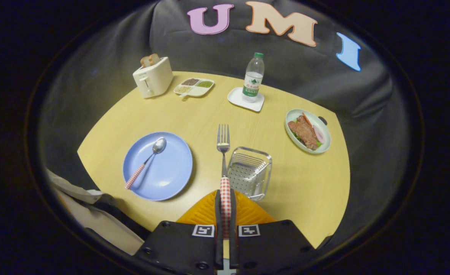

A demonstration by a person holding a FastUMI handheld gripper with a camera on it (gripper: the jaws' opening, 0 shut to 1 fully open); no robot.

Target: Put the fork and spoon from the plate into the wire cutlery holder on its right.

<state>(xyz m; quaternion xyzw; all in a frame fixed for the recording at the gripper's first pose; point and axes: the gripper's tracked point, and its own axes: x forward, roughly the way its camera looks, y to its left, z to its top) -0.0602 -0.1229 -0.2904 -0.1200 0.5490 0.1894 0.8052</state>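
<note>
Fingers of the gripper (225, 208) are squeezed close together on the fork (223, 160), and both of them press on its handle, which has small red and white checks. That fork is off the plate and sticks straight out ahead of the fingers, with its shiny prongs pointing away over the yellow table (305, 183). Just to the right of the fork's thin neck stands the wire cutlery holder (250, 172), a silvery basket with little holes in its floor and nothing inside it. The fork is next to the basket and seems to be above the table, but I cannot tell how high it is or if it touches the basket's side. To the left, well apart from the fingers, is the blue plate (163, 179). On it lies the spoon (146, 162), slanted, with its checked handle toward the near left rim and its bowl toward the far side of the plate. Near that plate, off the table's near left corner, a bit of pale cloth (83, 198) shows. Farther away on the right is an oval dish (307, 131) with meat and some greens in it. At the far side of the table a water bottle (253, 78) with a green cap stands on a small white tray (245, 100). Left of it sits a white dish with four little sections (194, 87), and beside that a white toaster (153, 77) with bread poking out of the top.
</note>
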